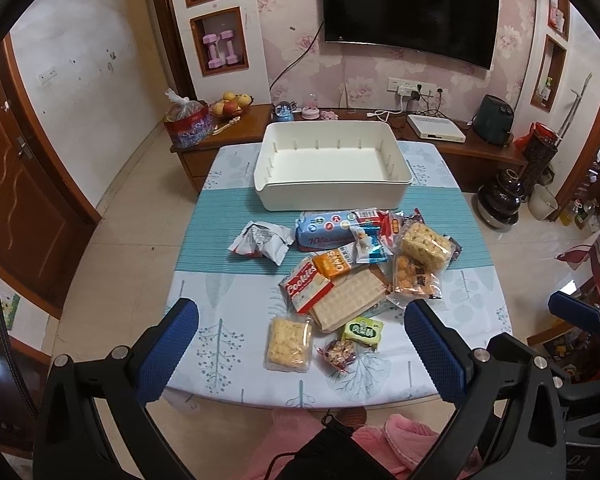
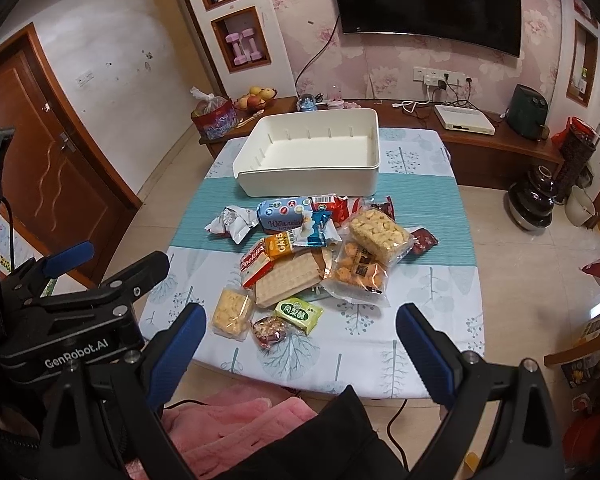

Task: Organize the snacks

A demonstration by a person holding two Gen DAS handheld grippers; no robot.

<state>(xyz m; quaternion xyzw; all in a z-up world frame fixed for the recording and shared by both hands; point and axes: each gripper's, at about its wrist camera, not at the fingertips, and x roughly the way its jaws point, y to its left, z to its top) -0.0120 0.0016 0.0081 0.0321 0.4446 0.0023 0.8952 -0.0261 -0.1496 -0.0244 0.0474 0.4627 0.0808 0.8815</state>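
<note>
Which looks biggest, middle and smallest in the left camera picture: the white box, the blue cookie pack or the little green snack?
1. White box, by far the largest, though farthest away.
2. Blue cookie pack.
3. Green snack, the smallest, even though it lies nearest the camera.

Room: floral pink wallpaper (image 1: 380, 64) on the far wall, with a dark curved TV (image 1: 410, 4) mounted on it. Recessed wood-framed niches to its left; lower niche holds pink dumbbells (image 1: 219, 49). Plain white wall (image 1: 84, 60) on the left, brown wooden door (image 1: 16, 200) beside it. Glossy beige tile floor (image 1: 132, 208). Low wooden cabinet (image 1: 472, 152) along the far wall carries a fruit bowl (image 1: 232, 105), a white set-top box (image 1: 436, 127) and a dark appliance (image 1: 496, 119). Table under a leaf-print cloth (image 1: 228, 320) with a teal band.
</note>
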